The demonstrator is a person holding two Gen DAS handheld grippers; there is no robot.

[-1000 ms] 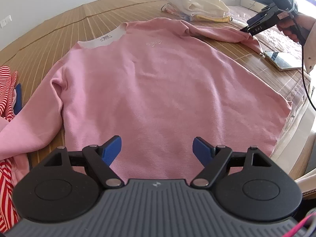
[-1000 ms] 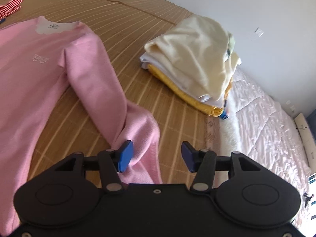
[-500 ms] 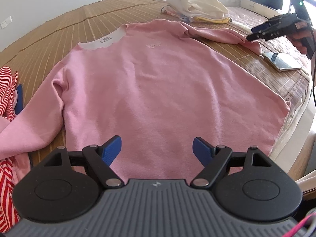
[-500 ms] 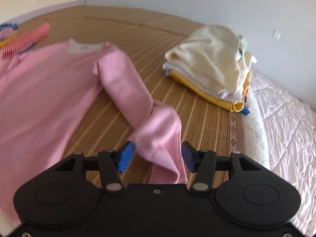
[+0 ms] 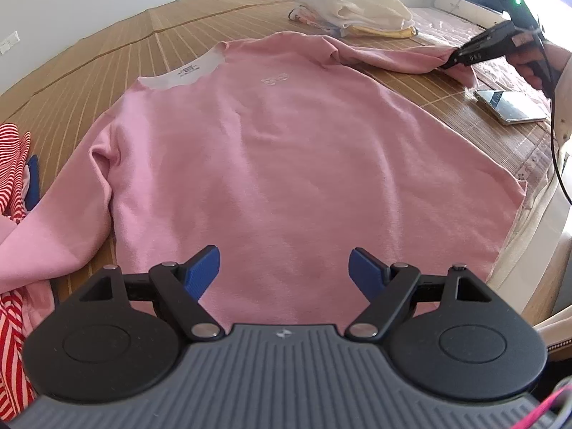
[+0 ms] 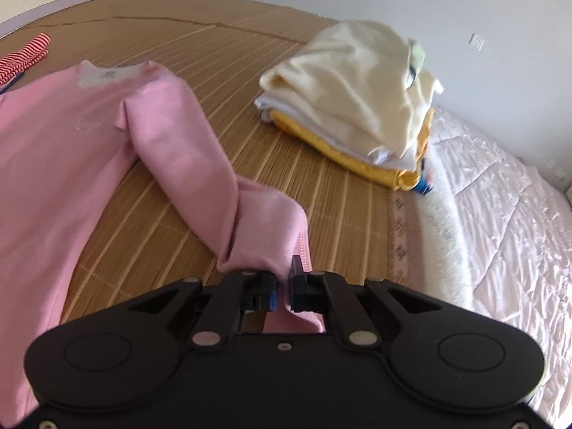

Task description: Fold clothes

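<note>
From the left wrist camera, one pink long-sleeved sweatshirt [image 5: 286,150] lies spread flat, front up, on a woven bamboo mat [image 5: 107,46] that covers a bed. Its white neck label carries dark print too small to read, and a small pale emblem on the chest is also illegible. The left gripper [image 5: 284,271] hovers above the lower hem with its two blue-padded jaws spread wide, holding nothing. One sleeve trails off to the left edge beside a heap of red-and-white striped cloth [image 5: 12,164]. The other sleeve stretches to the far right, where the right gripper [image 5: 452,60] pinches its cuff; a hand [image 5: 532,68] grips that tool's handle. White lettering on the black tool body is blurred and cannot be read. One flat silver phone-like slab [image 5: 509,105] rests on the mat just below that gripper. One stack of folded pale garments [image 5: 354,3] sits at the far side of the mat.

From the right wrist camera, the right gripper [image 6: 284,287] has its jaws drawn narrow, clamped on the cuff of the pink sweatshirt's sleeve [image 6: 200,168], which rises off the bamboo mat [image 6: 250,57] toward the tool. The sweatshirt body [image 6: 46,164] lies flat at left, its neck label print unreadable. The folded stack [image 6: 354,96] shows cream, white and yellow layers, at least three pieces. A quilted pale pink satin bedspread [image 6: 500,221] lies at right.
</note>
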